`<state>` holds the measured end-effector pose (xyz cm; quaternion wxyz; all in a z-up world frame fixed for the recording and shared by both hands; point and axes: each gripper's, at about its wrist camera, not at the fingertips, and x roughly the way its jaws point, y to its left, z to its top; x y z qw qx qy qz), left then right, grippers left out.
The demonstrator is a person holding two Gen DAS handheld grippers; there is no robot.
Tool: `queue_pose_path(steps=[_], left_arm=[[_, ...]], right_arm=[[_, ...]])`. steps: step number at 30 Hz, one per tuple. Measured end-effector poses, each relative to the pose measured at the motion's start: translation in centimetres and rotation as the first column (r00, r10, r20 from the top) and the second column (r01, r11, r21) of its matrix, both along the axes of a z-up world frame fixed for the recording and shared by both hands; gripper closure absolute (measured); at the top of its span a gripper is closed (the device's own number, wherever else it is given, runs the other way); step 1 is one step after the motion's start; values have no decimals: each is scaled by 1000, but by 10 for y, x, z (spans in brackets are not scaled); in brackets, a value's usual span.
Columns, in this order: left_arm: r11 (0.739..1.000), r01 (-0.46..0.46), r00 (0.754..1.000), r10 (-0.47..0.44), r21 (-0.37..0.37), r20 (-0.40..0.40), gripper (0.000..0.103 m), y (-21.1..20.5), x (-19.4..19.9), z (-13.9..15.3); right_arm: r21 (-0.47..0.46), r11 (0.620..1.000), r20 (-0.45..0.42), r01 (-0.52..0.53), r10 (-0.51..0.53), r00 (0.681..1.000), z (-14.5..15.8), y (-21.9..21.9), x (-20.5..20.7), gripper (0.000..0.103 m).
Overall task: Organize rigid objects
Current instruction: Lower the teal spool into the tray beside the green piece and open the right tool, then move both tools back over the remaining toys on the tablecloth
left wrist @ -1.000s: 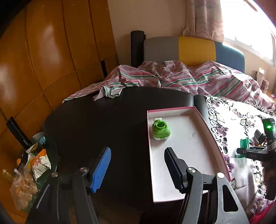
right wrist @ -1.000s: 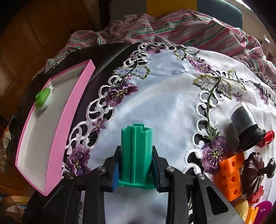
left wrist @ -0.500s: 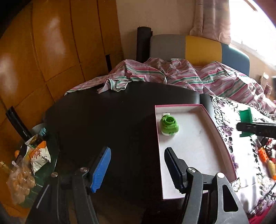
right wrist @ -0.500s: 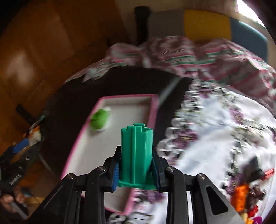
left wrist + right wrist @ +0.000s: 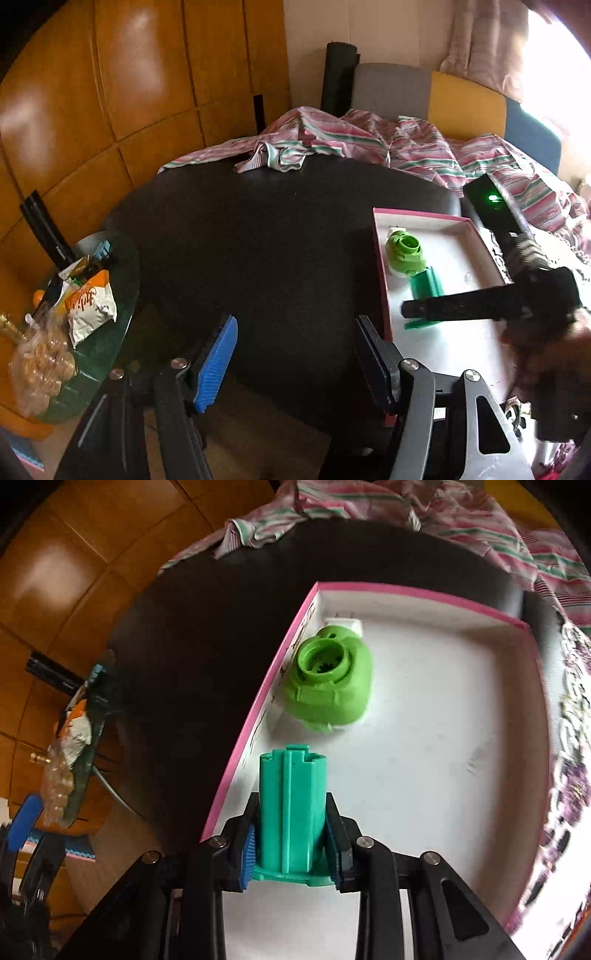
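The left tongs [image 5: 295,365] stand wide with nothing between the blue pad and the black one, hovering over the bare dark worktop [image 5: 266,236]. Their place has shifted only a little in the last second: the pink-rimmed tray [image 5: 380,280], which lay ahead of their right finger, now sits a bit farther to that side. To the left of them and lower down, a glass side table [image 5: 110,332] carries snack packets. It plays no part in the job.

The real change is on the right. A second ago the right tongs [image 5: 291,845] held the teal ribbed cylinder [image 5: 291,808] above the embroidered white cloth [image 5: 569,775], with the tray off to their left. Now they are over the tray's white floor and clamp the cylinder narrowly between both pads, flange end toward the palm. I judge the carry nearly done, with only the set-down and release left.

Just ahead of the cylinder's tip, a little to the right, lies the lime-green round housing [image 5: 332,683], close to the tray's left wall [image 5: 258,716], which runs just left of the tongs. Those two are what stand in the way: a drop too far forward would knock the housing, and one too far left would catch the rim. The floor to the right of the tongs is free. The striped bedding [image 5: 461,513] lies beyond the worktop's far edge.
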<state>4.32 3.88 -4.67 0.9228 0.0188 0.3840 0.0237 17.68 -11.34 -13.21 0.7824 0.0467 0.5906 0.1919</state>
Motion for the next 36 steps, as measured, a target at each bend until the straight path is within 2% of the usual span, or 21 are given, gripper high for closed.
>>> queue_pose_path(steps=[2,5,13,19,36], left_arm=[[1000,-7,1000,7,-3,-12,38,2,2,-3],[1000,-11,1000,11,1,-6,38,2,3,-3],[1000,-4,1000,4,-7,10,38,3,1,1],[1000,3,1000,-3,-5,14,38,1,-2,3],[995,96,995,-96,6,3,37,-32,-9,4]], right_arm=[[5,1000,16,11,-11,1000,0,4,5,73],[37,999,29,20,-21,999,4,5,5,62],[54,998,169,41,-50,984,36,-5,-23,50],[29,997,243,78,-83,967,52,-24,-40,50],[-20,975,345,223,-202,916,77,-105,-98,50]])
